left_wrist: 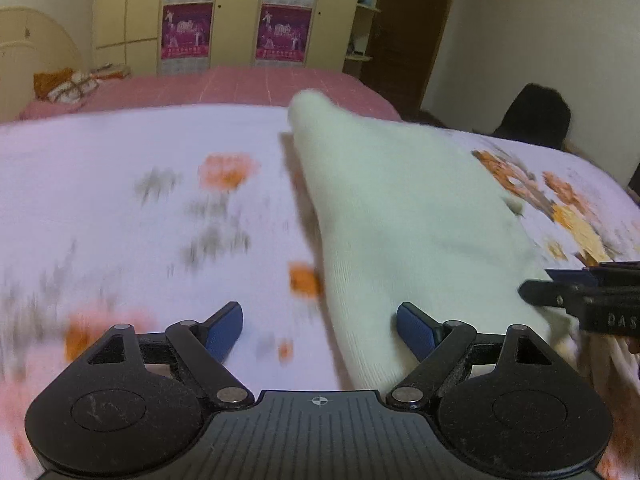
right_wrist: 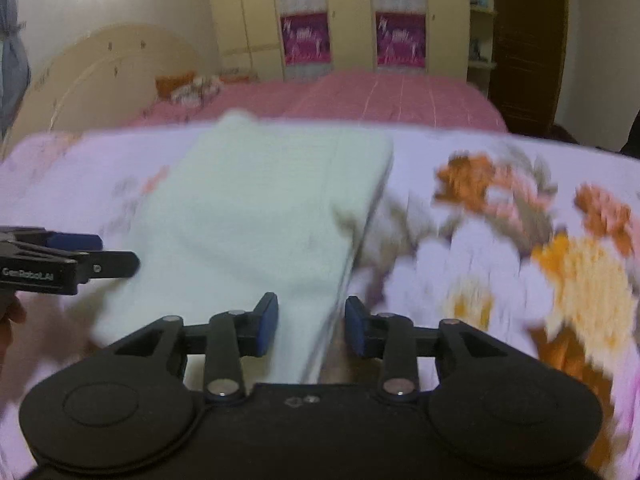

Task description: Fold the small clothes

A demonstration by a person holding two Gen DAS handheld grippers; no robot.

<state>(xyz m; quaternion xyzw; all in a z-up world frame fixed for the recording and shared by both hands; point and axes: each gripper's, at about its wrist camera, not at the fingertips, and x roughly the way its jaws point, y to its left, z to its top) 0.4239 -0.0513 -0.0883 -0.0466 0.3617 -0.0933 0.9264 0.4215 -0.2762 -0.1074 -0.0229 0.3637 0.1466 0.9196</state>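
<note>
A small pale mint-white knit garment [left_wrist: 404, 216] lies flat on the floral bedsheet [left_wrist: 120, 184]. My left gripper [left_wrist: 320, 326] is open, low over the sheet, with the garment's near left edge between its blue pads. My right gripper [right_wrist: 311, 326] is open a moderate width, and the garment's [right_wrist: 256, 216] near right edge lies between its pads. The right gripper also shows at the right edge of the left wrist view [left_wrist: 580, 300]. The left gripper shows at the left edge of the right wrist view [right_wrist: 68, 260]. Both views are motion-blurred.
A pink checked bedspread [left_wrist: 248, 84] covers the far part of the bed, with orange and white cloths [left_wrist: 68, 84] at its left. A cream headboard [right_wrist: 100, 76], wardrobe doors with purple posters [left_wrist: 236, 12], a brown door [right_wrist: 528, 40] and a dark object [left_wrist: 536, 116] stand beyond.
</note>
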